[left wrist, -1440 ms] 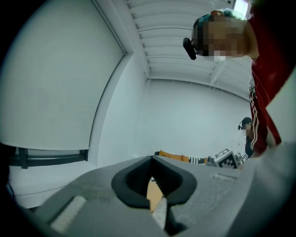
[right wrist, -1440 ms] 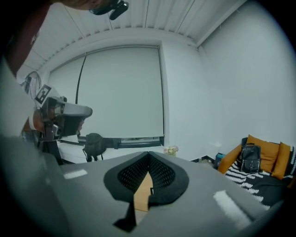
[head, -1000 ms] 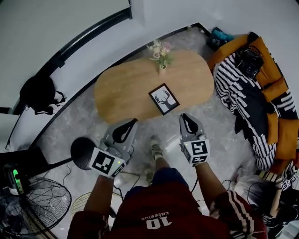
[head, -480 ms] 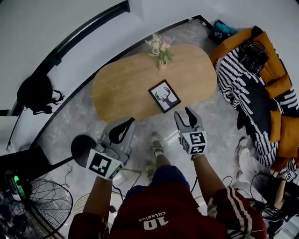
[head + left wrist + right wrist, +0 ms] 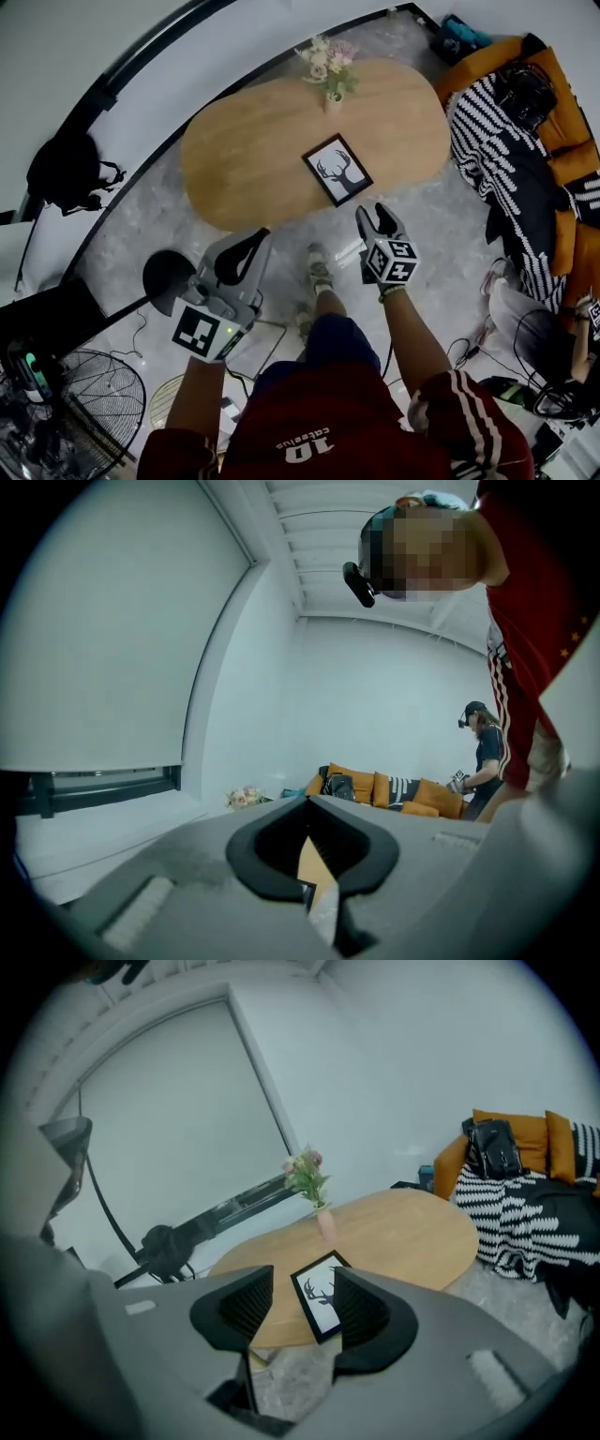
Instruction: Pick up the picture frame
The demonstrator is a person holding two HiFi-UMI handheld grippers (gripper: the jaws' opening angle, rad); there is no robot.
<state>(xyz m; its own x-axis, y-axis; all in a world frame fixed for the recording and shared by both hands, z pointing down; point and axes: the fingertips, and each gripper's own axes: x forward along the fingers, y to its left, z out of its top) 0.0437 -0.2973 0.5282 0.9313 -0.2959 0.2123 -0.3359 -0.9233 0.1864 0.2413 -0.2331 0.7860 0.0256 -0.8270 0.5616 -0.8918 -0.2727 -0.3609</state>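
Now right gripper (image 5: 370, 211) jaws spread, empty, short of picture frame (image 5: 337, 170) on table (image 5: 244, 159); left gripper (image 5: 262, 234) jaws clenched.

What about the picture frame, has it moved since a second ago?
No. The picture frame keeps its spot on the table, just this side of the vase.

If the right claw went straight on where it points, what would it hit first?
Probably the picture frame, flat on the table: it shows between the open jaws of the right claw. Depth is unclear.
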